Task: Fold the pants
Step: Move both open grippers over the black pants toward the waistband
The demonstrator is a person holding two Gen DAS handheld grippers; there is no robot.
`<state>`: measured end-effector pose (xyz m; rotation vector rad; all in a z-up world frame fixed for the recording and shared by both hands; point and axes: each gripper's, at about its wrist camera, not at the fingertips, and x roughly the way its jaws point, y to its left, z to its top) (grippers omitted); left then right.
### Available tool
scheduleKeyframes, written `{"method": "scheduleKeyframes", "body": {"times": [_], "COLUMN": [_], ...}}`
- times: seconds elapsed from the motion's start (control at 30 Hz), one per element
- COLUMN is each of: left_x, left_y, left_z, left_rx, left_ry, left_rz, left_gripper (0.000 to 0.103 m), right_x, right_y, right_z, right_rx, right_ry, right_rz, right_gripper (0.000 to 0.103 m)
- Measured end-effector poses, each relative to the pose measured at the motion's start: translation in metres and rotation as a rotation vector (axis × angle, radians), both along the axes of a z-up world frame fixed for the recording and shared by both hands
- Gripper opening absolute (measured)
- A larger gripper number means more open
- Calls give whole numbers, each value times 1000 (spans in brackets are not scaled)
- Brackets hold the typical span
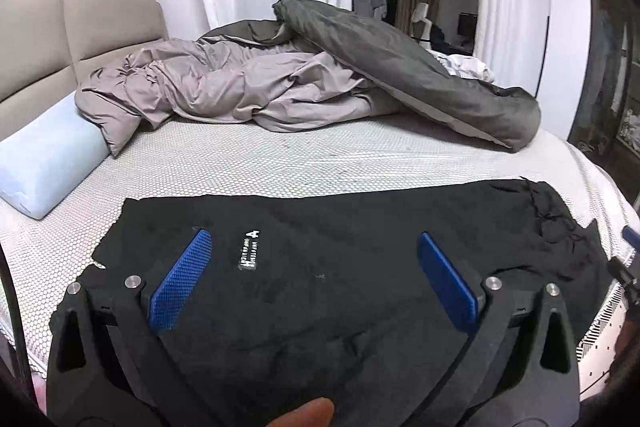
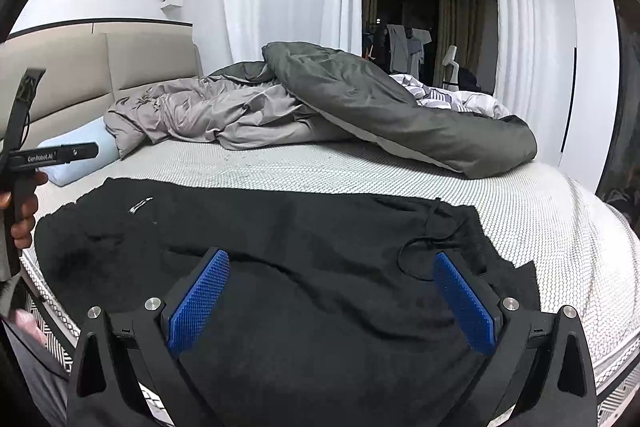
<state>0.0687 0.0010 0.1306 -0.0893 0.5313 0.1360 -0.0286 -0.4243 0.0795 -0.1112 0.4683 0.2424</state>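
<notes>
Black pants [image 1: 340,267] lie spread flat across the near part of the bed, with a small white label [image 1: 249,250] on the cloth. In the right wrist view the pants [image 2: 300,259] show a black drawstring [image 2: 432,239] at the waist end on the right. My left gripper [image 1: 314,239] hovers over the pants, jaws wide open and empty. My right gripper [image 2: 332,259] is also wide open and empty over the pants near the waist. The left gripper's body [image 2: 24,155] shows at the left edge of the right wrist view.
The white textured mattress [image 1: 280,163] carries a rumpled grey sheet [image 1: 224,87] and a dark grey duvet [image 1: 420,67] at the back. A light blue pillow [image 1: 44,163] lies at the left by the beige headboard [image 1: 60,39]. White curtains hang behind.
</notes>
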Motion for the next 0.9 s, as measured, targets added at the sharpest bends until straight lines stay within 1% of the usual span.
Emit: {"method": "scheduleKeyframes", "body": {"times": [0.1,0.17,0.23,0.33,0.47,0.57,0.63,0.67,0.73,0.8,0.87,0.9], "left_x": [4,4,-3,-25,-47,-65,-76,-80,-84,-86,-87,-89], "left_y": [-2,-4,-9,-15,-14,-7,0,3,9,16,22,24], "left_z": [-9,-15,-25,-42,-75,-99,-112,-117,-125,-130,-136,-136], "left_rx": [-5,9,20,14,17,12,29,41,42,18,-16,-17], "left_ry": [15,23,34,26,49,73,88,101,120,130,155,168], "left_rz": [7,14,19,1,9,19,31,34,19,-6,-55,-73], "left_gripper": [102,102,102,102,102,102,102,102,102,102,102,102], "right_x": [8,12,16,18,22,26,24,22,21,14,5,0], "right_y": [-9,-11,-12,-11,-2,8,15,16,19,18,15,14], "right_z": [6,7,8,9,9,2,-4,-6,-10,-7,-1,0], "right_rx": [47,83,109,129,99,61,33,18,-15,-39,-55,-66], "right_ry": [19,33,53,84,120,137,147,151,167,171,148,139], "right_rz": [8,21,24,51,95,108,114,105,77,51,-2,-26], "right_gripper": [103,103,103,103,103,103,103,103,103,103,103,103]}}
